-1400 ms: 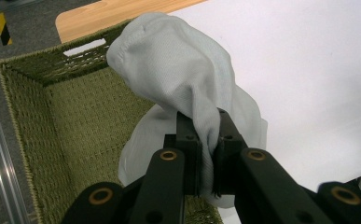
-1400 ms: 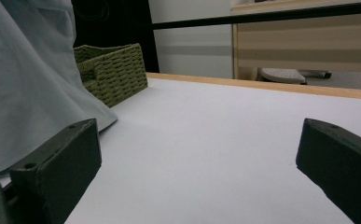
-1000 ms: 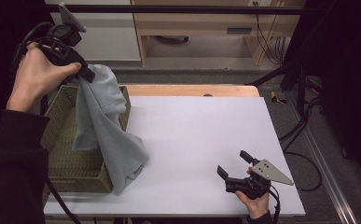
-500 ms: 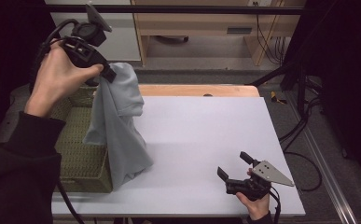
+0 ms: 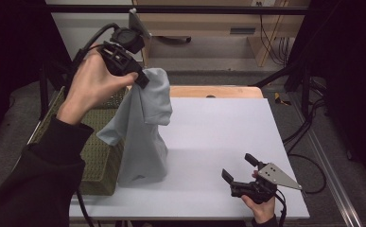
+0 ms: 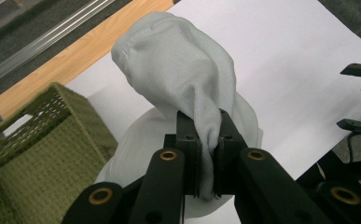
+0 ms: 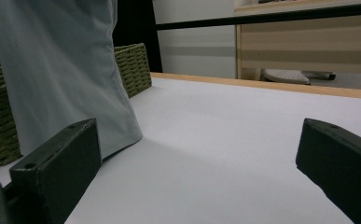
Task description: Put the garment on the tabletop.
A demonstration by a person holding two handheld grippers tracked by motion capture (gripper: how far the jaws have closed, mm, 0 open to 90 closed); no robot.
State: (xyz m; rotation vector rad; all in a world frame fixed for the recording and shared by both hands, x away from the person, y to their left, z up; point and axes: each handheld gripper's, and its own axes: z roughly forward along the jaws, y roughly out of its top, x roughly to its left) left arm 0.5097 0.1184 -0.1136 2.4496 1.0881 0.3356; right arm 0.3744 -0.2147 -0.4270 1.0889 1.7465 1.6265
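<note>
A pale grey cloth (image 5: 145,127) hangs from my left gripper (image 5: 142,79), which is shut on its top fold high above the table's left side. The cloth's lower end rests on the white table (image 5: 218,127) beside a green woven basket (image 5: 100,156). In the left gripper view the jaws pinch the cloth (image 6: 183,84) between them at the gripper (image 6: 208,154). My right gripper (image 5: 239,169) rests open near the table's front right edge, nothing between its jaws. The right gripper view shows the hanging cloth (image 7: 66,70) at left, with the gripper (image 7: 192,154) low over the table.
The green basket (image 6: 33,154) stands at the table's left edge. A wooden strip (image 5: 218,91) runs along the table's far edge. Black frame bars and cables (image 5: 308,127) lie to the right of the table.
My left gripper has lifted the cloth higher and carried it rightward, out of the basket onto the white table. The right gripper has stayed put.
</note>
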